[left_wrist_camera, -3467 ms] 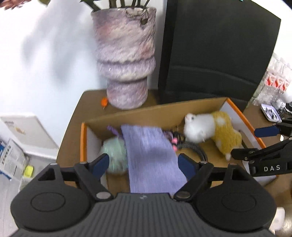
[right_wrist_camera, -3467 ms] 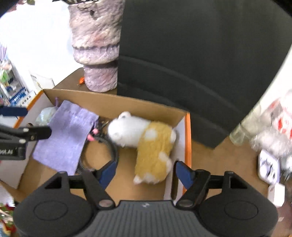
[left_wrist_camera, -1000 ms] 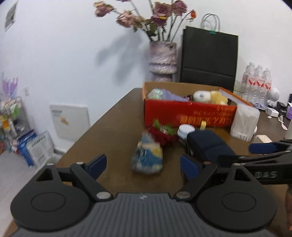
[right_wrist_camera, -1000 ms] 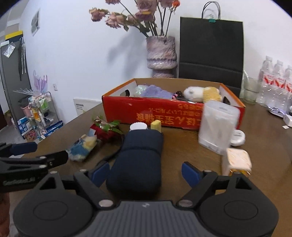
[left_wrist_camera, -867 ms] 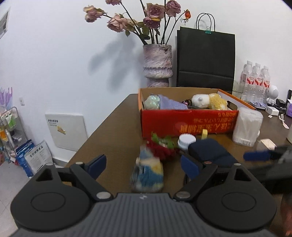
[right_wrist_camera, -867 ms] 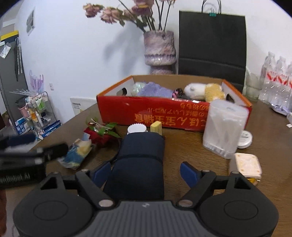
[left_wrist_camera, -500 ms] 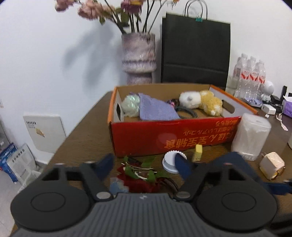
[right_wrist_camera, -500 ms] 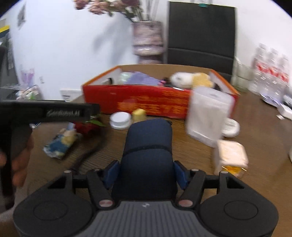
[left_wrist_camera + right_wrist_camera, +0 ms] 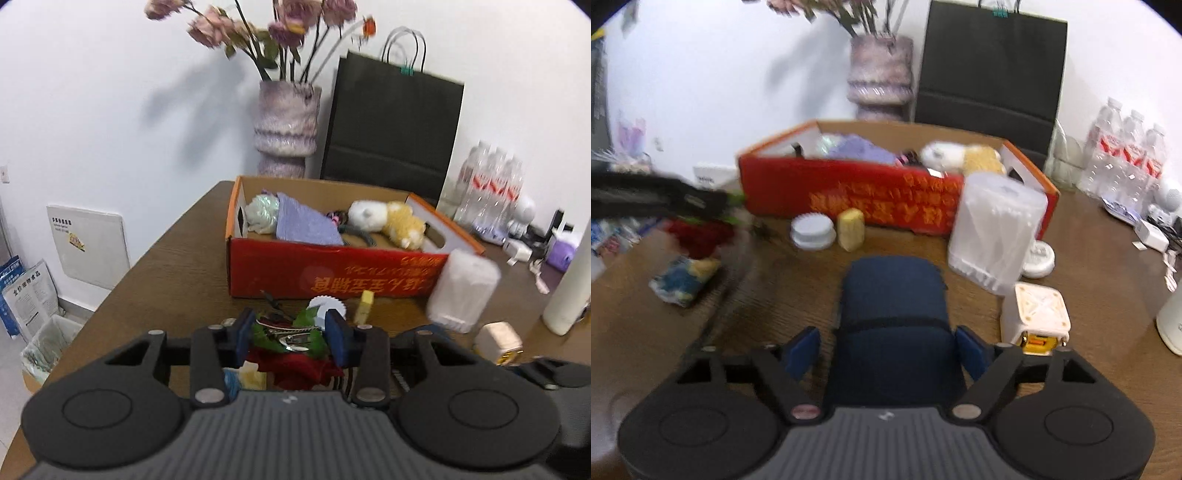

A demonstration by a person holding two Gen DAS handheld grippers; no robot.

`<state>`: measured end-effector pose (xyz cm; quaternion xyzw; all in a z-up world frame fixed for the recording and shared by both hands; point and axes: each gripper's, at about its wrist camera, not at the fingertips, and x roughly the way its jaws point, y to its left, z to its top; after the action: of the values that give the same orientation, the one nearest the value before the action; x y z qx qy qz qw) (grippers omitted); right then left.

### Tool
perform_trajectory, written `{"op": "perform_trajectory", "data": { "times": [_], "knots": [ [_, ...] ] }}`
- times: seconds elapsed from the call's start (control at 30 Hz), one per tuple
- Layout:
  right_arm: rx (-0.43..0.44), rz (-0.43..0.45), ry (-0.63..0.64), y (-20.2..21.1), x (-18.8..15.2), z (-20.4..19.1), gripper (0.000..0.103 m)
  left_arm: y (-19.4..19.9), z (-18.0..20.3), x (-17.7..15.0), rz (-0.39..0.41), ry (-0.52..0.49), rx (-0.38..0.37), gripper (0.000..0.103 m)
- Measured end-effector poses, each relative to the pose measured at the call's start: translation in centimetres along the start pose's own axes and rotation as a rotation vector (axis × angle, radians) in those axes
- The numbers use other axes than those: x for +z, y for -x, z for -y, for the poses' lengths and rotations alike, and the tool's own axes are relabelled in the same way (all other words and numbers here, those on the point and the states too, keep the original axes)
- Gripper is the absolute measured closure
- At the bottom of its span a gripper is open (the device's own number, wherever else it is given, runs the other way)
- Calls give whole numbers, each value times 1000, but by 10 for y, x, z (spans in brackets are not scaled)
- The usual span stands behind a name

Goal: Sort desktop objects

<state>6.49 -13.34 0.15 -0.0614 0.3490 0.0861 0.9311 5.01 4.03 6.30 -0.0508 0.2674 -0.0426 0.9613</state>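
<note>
Sorting looks partly done: our cardboard box [image 9: 332,273] holds a plush toy [image 9: 388,221] and purple cloth [image 9: 303,225]. Our left gripper [image 9: 290,332] pinches the red rose [image 9: 291,363]; our right gripper [image 9: 892,349] straddles the navy case [image 9: 892,314] on the counter [image 9: 1089,258], fingers apart.

Both wrist cams low over table [image 9: 177,266], facing red box [image 9: 332,273]; share box, vase [image 9: 879,70], bag.

red box [image 9: 332,275] w/ orange print, navy case [image 9: 892,317], lilac cloth [image 9: 304,225], white & yellow plush [image 9: 388,221], brown table [image 9: 177,273]
</note>
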Motion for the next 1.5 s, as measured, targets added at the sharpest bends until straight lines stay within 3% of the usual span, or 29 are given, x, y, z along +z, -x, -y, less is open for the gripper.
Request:
{"op": "perform_trajectory", "data": {
  "times": [0.33,0.53,0.7,0.93,1.03,1.1,1.2,1.3,1.37,1.4,1.5],
  "knots": [
    [64,7,-92,40,-22,16,43,54,14,-18,19,-24,-18,60],
    [74,88,-136,81,-23,30,43,72,-13,8,78,158,-119,60],
    [74,117,-89,88,-21,28,43,69,-1,-1,47,117,-125,60],
    [22,6,-67,61,-43,21,39,48,-2,-43,-98,160,-97,60],
    [-47,35,-27,66,-47,17,34,49,-10,-50,-115,179,-73,60],
    [-84,110,14,79,-44,10,34,49,-15,-51,-117,193,-58,60],
    [29,205,68,101,-41,-1,34,51,-21,-49,-109,209,-52,60],
    [214,203,99,106,-41,-20,34,53,-22,-48,-102,212,-52,60],
    [225,149,131,91,-43,-36,38,56,-22,-47,-90,209,-44,60],
    [201,129,133,81,-43,-42,47,58,-23,-46,-84,206,-39,60],
    [196,101,68,58,-36,-41,49,65,-27,-48,-75,193,-13,60]
  ]
}}
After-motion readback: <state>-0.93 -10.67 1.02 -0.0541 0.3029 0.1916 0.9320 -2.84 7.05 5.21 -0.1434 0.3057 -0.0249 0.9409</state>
